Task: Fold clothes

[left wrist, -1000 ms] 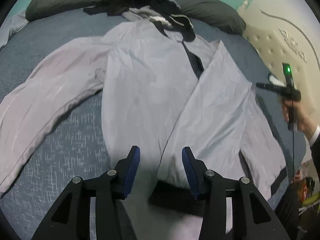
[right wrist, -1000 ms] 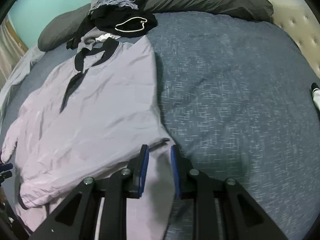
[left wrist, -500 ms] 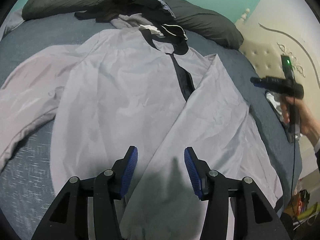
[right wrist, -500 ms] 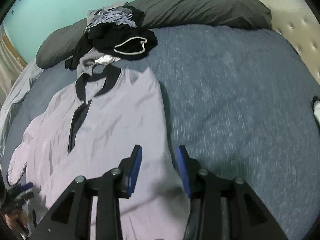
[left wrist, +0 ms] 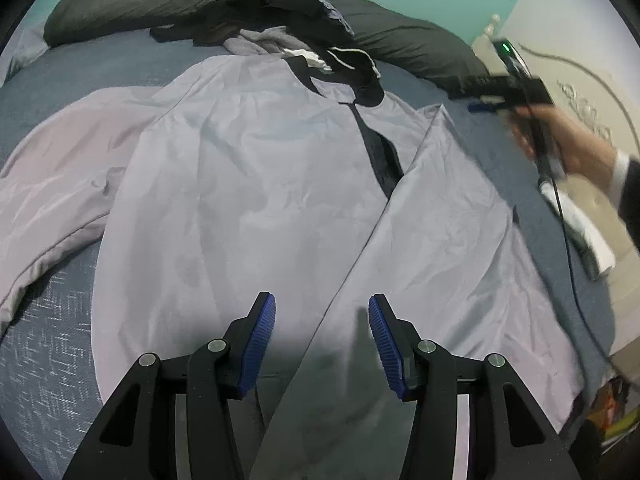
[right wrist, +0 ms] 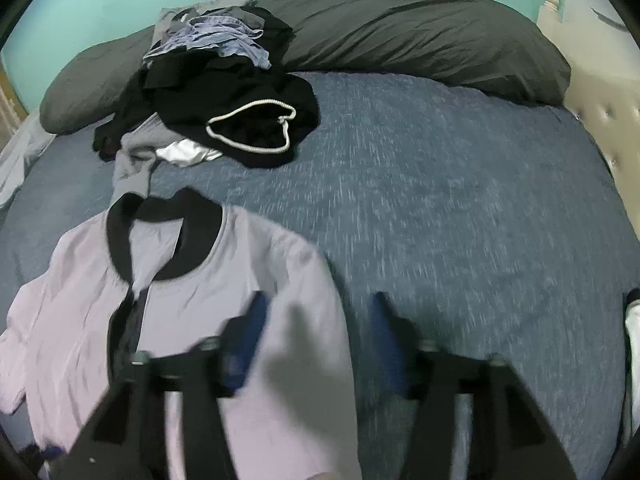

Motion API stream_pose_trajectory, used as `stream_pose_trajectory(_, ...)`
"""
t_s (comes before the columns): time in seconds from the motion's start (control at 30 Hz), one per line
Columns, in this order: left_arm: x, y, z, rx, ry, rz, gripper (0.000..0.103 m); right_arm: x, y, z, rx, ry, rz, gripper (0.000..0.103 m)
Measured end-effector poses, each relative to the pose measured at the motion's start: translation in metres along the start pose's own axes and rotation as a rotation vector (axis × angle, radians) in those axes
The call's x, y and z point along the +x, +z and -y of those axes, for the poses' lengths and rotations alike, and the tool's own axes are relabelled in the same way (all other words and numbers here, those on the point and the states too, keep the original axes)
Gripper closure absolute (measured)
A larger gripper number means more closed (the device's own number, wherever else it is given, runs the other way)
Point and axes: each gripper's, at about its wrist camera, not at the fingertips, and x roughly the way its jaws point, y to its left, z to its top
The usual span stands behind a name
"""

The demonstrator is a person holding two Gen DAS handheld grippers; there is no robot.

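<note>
- A pale lilac jacket [left wrist: 248, 184] with a black collar lies flat across the middle of the blue bed [right wrist: 460, 208], one sleeve folded over its front.
- Left tongs [left wrist: 322, 340] at the lower centre hover over the jacket's hem, released, nothing between the blue pads.
- Right tongs [right wrist: 316, 344], blurred at the lower centre, have just been opening; nothing is gripped.
- A heap of dark clothes [right wrist: 224, 96] sits at the upper left against grey pillows [right wrist: 420, 36].
</note>
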Motion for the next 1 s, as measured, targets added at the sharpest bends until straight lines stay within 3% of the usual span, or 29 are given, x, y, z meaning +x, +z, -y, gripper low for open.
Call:
stream_pose_trajectory(0.17, 0.008, -0.003, 0.0, 0.006, 0.008, -0.02, 0.05, 0.036, 0.019, -0.019, -0.084, -0.101, -0.058, 0.044)
stream_pose_trajectory(0.27, 0.012, -0.007, -0.003, -0.002, 0.003, -0.033, 0.05, 0.053, 0.022, -0.022, -0.095, -0.12, -0.094, 0.046)
stream_pose_trajectory(0.37, 0.013, -0.008, -0.005, -0.003, 0.002, -0.036, 0.05, 0.067, 0.021, -0.022, -0.109, -0.145, -0.122, 0.061)
stream_pose_trajectory(0.43, 0.015, -0.01, -0.005, -0.002, 0.005, -0.04, 0.05, 0.074, 0.021, -0.021, -0.107, -0.157, -0.126, 0.081)
stream_pose_trajectory(0.53, 0.018, -0.012, -0.005, 0.004, 0.014, -0.044, 0.05, 0.08, 0.022, -0.018, -0.097, -0.176, -0.113, 0.093)
stream_pose_trajectory(0.83, 0.017, -0.015, -0.012, -0.014, -0.016, -0.049, 0.05, 0.109, 0.02, -0.01, -0.04, -0.266, -0.136, 0.096)
stream_pose_trajectory(1.0, 0.015, -0.015, -0.013, -0.016, -0.02, -0.053, 0.05, 0.1, 0.027, 0.019, 0.19, -0.139, -0.085, 0.094)
